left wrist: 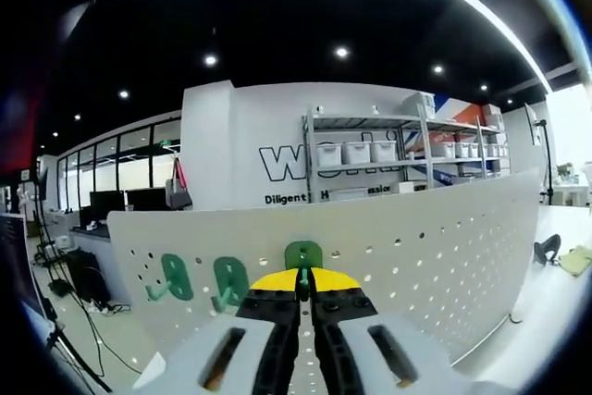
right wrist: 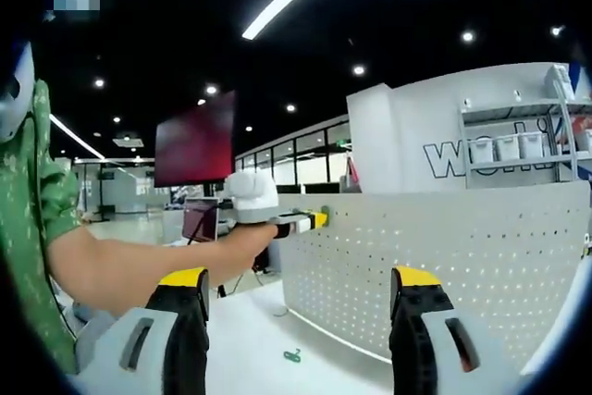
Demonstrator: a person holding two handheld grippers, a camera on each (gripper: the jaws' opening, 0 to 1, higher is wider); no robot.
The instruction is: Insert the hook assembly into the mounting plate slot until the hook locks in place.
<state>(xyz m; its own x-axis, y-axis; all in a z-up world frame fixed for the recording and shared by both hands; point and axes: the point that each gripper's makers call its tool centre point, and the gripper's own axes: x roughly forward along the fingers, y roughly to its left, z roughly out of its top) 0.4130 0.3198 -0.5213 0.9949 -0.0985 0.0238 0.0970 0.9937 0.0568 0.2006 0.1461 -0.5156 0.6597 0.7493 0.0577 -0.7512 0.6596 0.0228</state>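
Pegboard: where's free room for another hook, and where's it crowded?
Free: the white perforated pegboard right of the left tool and its green plastic hook. Crowded: left side, where two mounted green hooks sit close.

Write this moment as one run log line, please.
left gripper: shut on green hook, at pegboard | right gripper: open | two hooks mounted
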